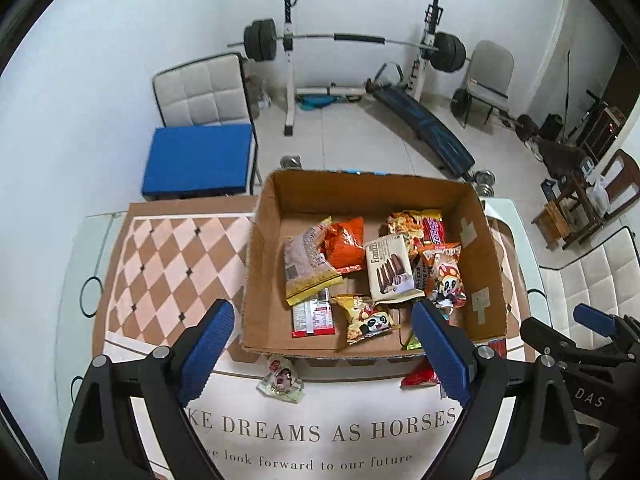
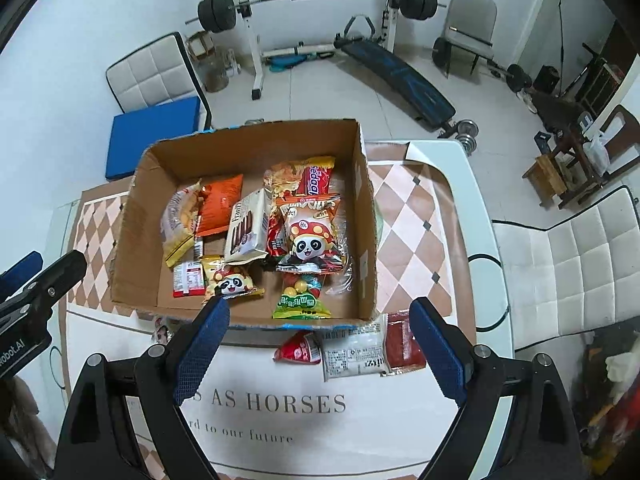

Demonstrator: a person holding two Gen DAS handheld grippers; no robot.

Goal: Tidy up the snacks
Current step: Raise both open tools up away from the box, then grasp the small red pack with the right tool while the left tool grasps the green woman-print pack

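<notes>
White walls and pale floor tiles are framing a home gym behind your worktop point(image 1: 92, 248), with a barbell rack point(image 1: 288, 60), a slanted black bench point(image 1: 424, 128) and a quilted white chair holding a blue cushion point(image 1: 198, 162). A mat patterned with brown and pink diamonds point(image 1: 172, 264) is covering the glossy white worktop, and printed lettering is running across its near edge.

You are holding both grippers low over that near edge. Your left gripper point(image 1: 324, 354) is showing its jaws wide apart, ribbed blue pads gripping nothing. Your right gripper point(image 2: 320, 350) is the same, jaws spread and empty.

An open corrugated cardboard box point(image 2: 132, 248) is sitting on the mat just beyond your fingertips. Inside it, crinkly foil snack packets are lying loosely overlapped: an orange bag point(image 2: 220, 204), a cream wafer pack point(image 2: 248, 228), a large panda-printed bag point(image 2: 310, 236), a smaller panda bag point(image 2: 230, 280) and a green candy pouch point(image 2: 300, 300).

Outside the box, against its near wall, a red triangular packet point(image 2: 298, 350), a flat white packet point(image 2: 354, 352) and a dark red sachet point(image 2: 402, 344) are lying on the worktop. A small crumpled wrapper point(image 1: 282, 380) is lying further left.
</notes>
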